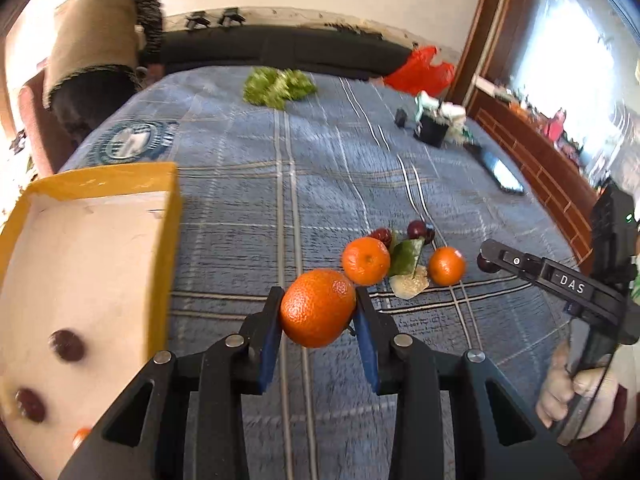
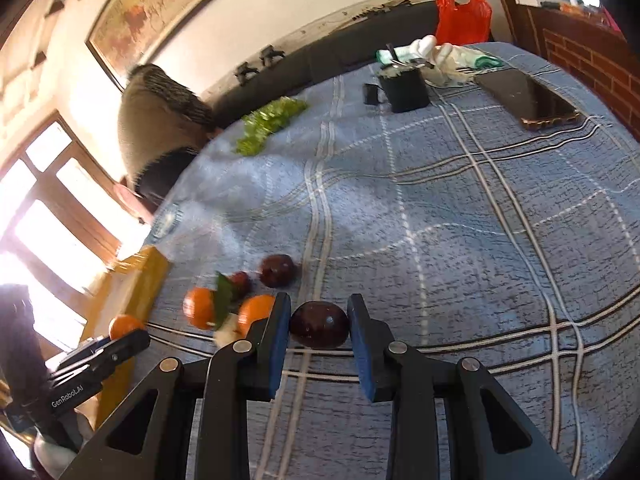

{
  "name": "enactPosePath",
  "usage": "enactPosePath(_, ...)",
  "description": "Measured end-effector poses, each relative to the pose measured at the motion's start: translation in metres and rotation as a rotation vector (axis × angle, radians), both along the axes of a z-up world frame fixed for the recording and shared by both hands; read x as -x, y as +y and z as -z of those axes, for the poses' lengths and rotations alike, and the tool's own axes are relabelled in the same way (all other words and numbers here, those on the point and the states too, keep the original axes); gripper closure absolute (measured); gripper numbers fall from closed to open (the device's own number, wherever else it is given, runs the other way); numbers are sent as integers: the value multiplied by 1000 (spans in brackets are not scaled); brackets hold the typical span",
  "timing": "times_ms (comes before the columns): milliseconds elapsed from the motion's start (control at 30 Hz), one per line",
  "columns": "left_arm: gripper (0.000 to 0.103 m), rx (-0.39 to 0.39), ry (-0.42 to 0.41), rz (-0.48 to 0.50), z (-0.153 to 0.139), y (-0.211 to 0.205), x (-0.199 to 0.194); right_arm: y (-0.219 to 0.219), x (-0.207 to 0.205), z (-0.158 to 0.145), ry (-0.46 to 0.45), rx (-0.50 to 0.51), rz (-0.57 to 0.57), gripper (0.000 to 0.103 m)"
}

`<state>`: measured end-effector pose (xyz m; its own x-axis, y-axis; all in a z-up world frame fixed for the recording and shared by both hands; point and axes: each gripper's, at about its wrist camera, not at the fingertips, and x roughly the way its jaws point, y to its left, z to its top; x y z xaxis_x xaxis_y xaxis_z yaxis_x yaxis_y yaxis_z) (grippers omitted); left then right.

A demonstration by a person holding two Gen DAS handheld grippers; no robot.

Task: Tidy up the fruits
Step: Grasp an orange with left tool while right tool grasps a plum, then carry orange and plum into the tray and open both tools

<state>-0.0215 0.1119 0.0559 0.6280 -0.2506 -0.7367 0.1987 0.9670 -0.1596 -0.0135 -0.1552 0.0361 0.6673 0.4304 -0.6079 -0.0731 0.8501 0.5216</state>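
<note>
The left gripper [image 1: 318, 314] has its jaws clamped on an orange [image 1: 318, 308], carried clear of the surface [image 1: 248, 216] and partway between the fruit pile and the yellow box [image 1: 170, 216] to its left. The pads meet the orange only along its sides, so a jolt or a roll of the wrist could let it slip forward out of the jaws and bounce off the box rim. It is nearly round, slightly wider than tall, so its long axis runs across the jaws; its stem end I cannot make out. The right gripper [image 2: 319, 322] has its jaws closed on a dark plum [image 2: 319, 324], which seems to sit on or just above the cloth. Smooth skin makes it prone to squirting free. Its broad axis also runs jaw to jaw.
</note>
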Motion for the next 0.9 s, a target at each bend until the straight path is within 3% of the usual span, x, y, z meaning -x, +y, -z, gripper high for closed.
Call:
enactPosePath(133, 70, 29, -26, -51, -15, 25, 22, 4, 2, -6, -18, -103, -58, 71)
enactPosePath(367, 70, -4, -52, -180, -25, 84, 54, 41, 15, -27, -14, -159, -144, 71)
enactPosePath(633, 70, -16, -35, -352, -16, 161, 78, 137, 21, -54, -17, -90, -315, 70)
enactPosePath(900, 69, -9, 25, -449, 3, 209, 90, 238, 22, -48, 21, -17, -470, 70)
